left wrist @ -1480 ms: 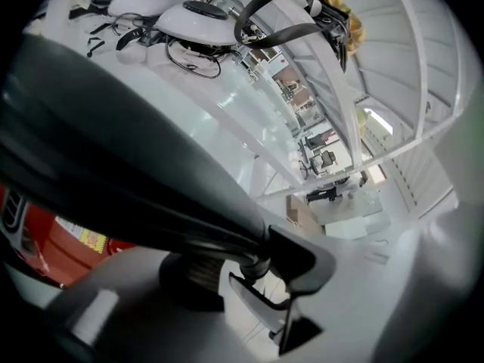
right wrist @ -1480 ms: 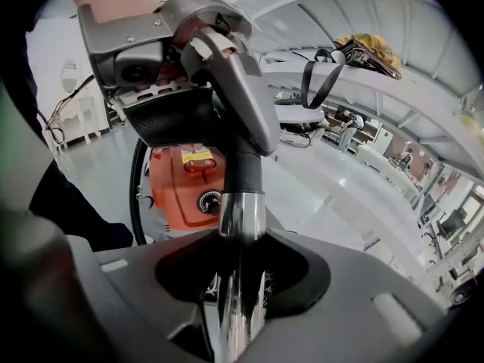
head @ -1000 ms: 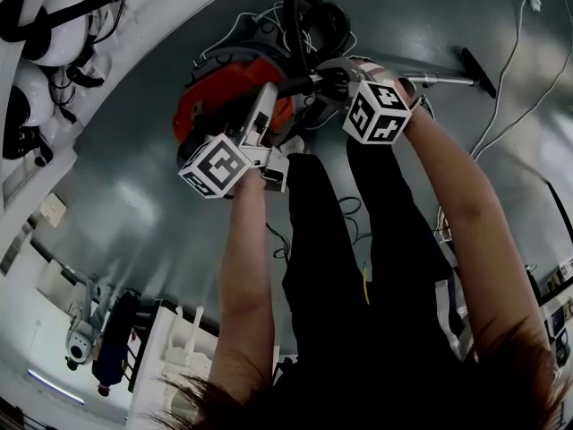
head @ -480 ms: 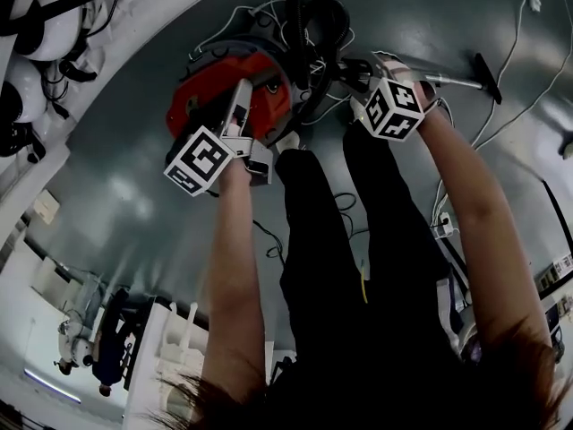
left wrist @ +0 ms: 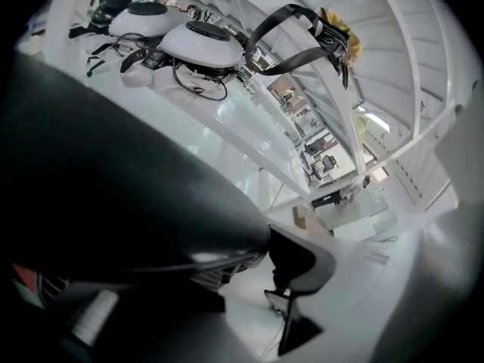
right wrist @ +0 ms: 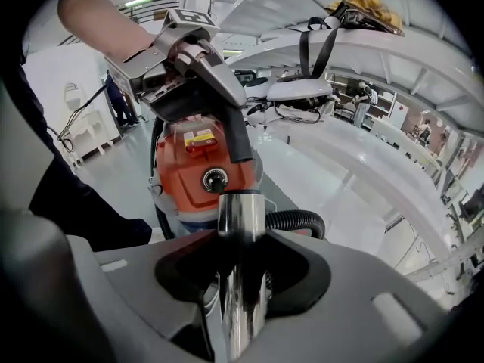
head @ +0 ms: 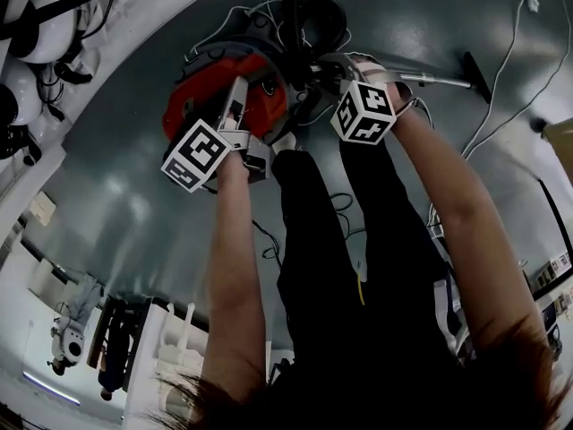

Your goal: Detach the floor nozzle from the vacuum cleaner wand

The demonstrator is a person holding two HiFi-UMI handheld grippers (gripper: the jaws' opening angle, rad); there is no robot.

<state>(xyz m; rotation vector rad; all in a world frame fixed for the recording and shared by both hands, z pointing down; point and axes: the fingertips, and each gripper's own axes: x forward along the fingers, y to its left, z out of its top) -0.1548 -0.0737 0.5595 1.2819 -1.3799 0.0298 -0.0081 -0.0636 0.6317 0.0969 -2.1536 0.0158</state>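
Wand (right wrist: 240,225) of chrome is clamped in the jaws of the right gripper (right wrist: 240,274), the left gripper (head: 243,95) has its jaws closed on a black hose handle (right wrist: 227,119) over the orange vacuum body (right wrist: 200,184) (tight quarters there), and the floor nozzle (head: 475,72) sits on the wand's far end on open grey floor (head: 403,16), beside a white cable (head: 507,61).

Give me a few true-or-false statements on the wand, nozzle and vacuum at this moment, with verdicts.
1. The right hand-held gripper is shut on the chrome wand. True.
2. The nozzle is already off the wand. False: it sits on the wand's far end.
3. The vacuum is blue. False: its body is orange.
4. A black hose is coiled beside the vacuum. True.
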